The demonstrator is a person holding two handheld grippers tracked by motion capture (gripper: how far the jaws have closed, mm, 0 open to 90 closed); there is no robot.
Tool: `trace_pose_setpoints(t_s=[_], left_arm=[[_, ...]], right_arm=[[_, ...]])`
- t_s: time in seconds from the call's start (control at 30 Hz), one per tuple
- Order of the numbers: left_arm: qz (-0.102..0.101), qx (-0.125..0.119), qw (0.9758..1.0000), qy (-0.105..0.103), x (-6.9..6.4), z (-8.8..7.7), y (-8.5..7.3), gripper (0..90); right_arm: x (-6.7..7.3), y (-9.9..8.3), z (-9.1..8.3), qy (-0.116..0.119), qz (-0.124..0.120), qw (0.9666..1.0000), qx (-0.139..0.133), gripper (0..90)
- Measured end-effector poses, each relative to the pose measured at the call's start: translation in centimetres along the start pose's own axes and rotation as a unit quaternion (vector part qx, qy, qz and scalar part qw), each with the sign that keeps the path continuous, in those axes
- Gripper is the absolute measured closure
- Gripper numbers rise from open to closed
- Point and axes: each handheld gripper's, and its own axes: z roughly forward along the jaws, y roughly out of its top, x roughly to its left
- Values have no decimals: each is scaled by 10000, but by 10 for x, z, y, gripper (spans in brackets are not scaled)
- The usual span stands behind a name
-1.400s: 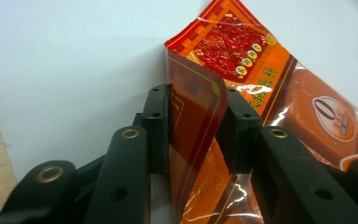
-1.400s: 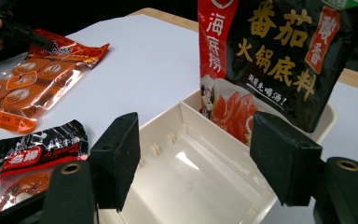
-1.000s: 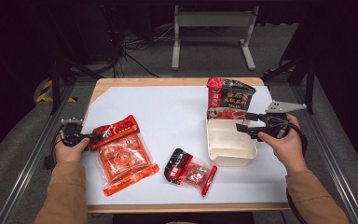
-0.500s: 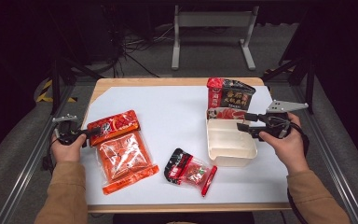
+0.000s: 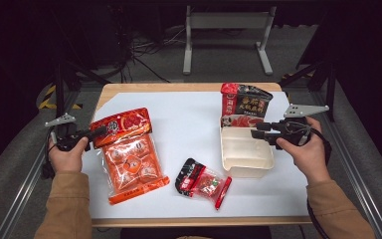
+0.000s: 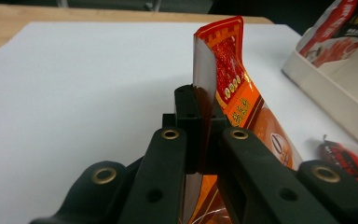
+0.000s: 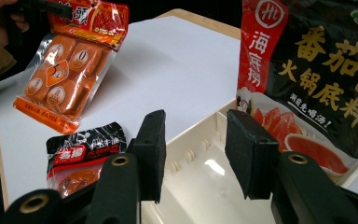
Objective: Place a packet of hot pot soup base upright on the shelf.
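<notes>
My left gripper (image 5: 99, 132) is shut on the top edge of an orange snack bag (image 5: 129, 154) and holds that end off the white sheet, while the bag's lower end rests on it. In the left gripper view the jaws (image 6: 200, 100) pinch the bag's sealed edge (image 6: 228, 79). My right gripper (image 5: 256, 130) hovers over the left part of a cream plastic box (image 5: 246, 167). Its jaws have just been closing and stand half apart (image 7: 191, 149) with nothing pressed between them. A black and red sauce pouch (image 7: 317, 70) stands in the box's far end.
A small dark red packet (image 5: 201, 179) lies flat near the table's front edge, between the bag and the box. A white sheet (image 5: 189, 124) covers most of the wooden table. A metal stand (image 5: 226, 40) and cables sit on the floor beyond.
My left gripper has risen and drawn the orange bag's top end up off the sheet. The right hand has stayed over the box.
</notes>
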Motion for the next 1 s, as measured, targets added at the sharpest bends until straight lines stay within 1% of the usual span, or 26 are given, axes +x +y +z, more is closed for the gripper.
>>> trace_pose_setpoints(t_s=[0.03,0.07,0.1,0.13,0.17,0.2,0.23,0.3,0.33,0.37,0.47,0.5,0.53,0.57,0.63,0.67,0.7,0.77,0.8,0.9,1.0], left_arm=[[10,-37,10000,-28,-3,-1,2,899],[99,-71,9999,-43,-7,-3,5,900],[106,-105,9999,-60,-10,-4,6,899],[179,-154,9997,-99,-14,-6,10,899],[206,-185,9995,-121,-17,-8,11,899],[293,-223,9992,-153,-22,-10,14,900],[327,-258,9990,-171,-25,-11,16,899],[453,-304,9983,-217,-32,-13,20,900],[548,-334,9976,-242,-37,-15,23,900],[588,-331,9973,-277,-40,-16,24,900],[788,-413,9953,-389,-52,-21,30,900],[788,-413,9953,-389,-52,-21,30,900],[868,-466,9941,-451,-59,-22,33,900],[902,-484,9937,-465,-61,-23,34,900],[941,-507,9928,-533,-67,-25,36,900],[941,-507,9928,-533,-67,-25,36,900],[993,-536,9919,-578,-70,-26,37,900],[1033,-588,9909,-633,-75,-28,39,900],[1089,-641,9899,-647,-78,-29,39,900],[1126,-799,9878,-724,-83,-31,40,900],[1183,-959,9849,-829,-88,-34,42,900]], right_arm=[[1,1,0,18,0,10000,-1,586],[2,2,-1,24,-18,10000,6,586],[3,3,-1,25,-44,10000,5,586],[4,4,-1,30,-57,10000,11,586],[6,6,-1,26,-82,10000,9,584],[6,7,-1,20,-99,9999,16,582],[8,8,-2,4,-122,9999,13,581],[10,10,-2,16,-142,9999,13,581],[10,10,-2,17,-152,9999,18,581],[12,11,-2,28,-151,9999,12,581],[15,14,-2,71,-155,9999,21,589],[15,14,-2,71,-155,9999,21,589],[17,16,-2,108,-140,9998,30,591],[18,17,-2,102,-163,9998,41,593],[20,19,-3,141,-173,9997,34,597],[20,19,-3,141,-173,9997,34,597],[22,20,-3,144,-186,9997,26,598],[24,22,-4,169,-215,9996,18,598],[26,23,-4,177,-217,9996,5,598],[29,26,-4,178,-266,9995,3,605],[31,27,-3,219,-288,9993,-13,606]])
